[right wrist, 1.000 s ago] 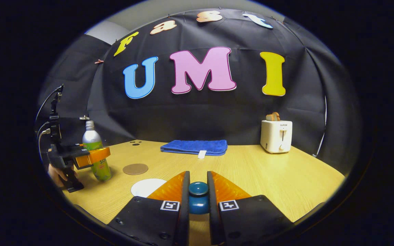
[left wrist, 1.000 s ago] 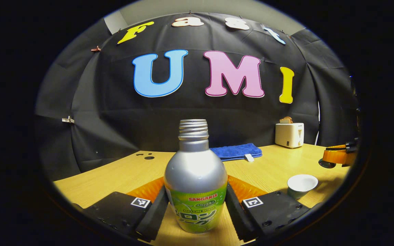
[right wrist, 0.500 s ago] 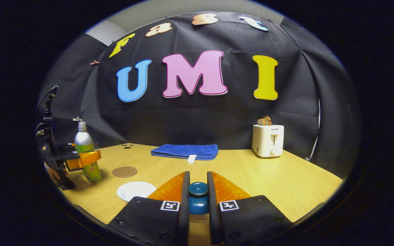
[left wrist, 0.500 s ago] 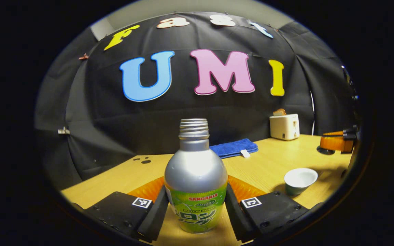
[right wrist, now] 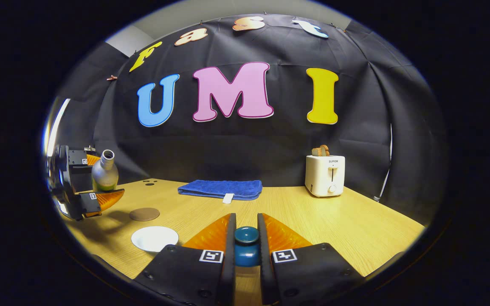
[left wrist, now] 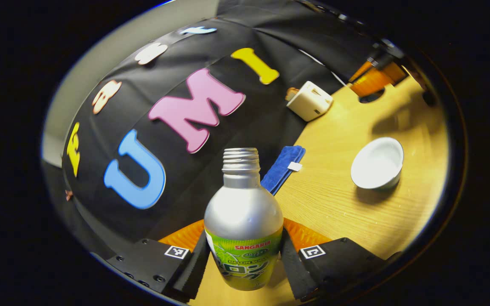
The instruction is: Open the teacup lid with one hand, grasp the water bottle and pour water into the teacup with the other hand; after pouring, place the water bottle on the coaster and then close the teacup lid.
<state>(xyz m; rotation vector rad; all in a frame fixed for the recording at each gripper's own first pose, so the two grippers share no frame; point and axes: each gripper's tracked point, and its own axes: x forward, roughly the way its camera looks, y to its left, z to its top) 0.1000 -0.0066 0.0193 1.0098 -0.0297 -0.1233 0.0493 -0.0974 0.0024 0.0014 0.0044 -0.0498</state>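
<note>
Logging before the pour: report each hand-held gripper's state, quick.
Left hand-held gripper: closed on the tilted silver, green-labelled metal water bottle.
Right hand-held gripper: closed on the dark blue round knob of the teacup lid.

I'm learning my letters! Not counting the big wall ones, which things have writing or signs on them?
Water bottle: a printed label with a red word and more writing below; labels are not read out here.
Toaster: one small dark word on its front, left unread.
Left gripper and right gripper, which grips the teacup lid: square black-and-white code marks, not words.
Blue towel: a white tag, too small to read.
</note>
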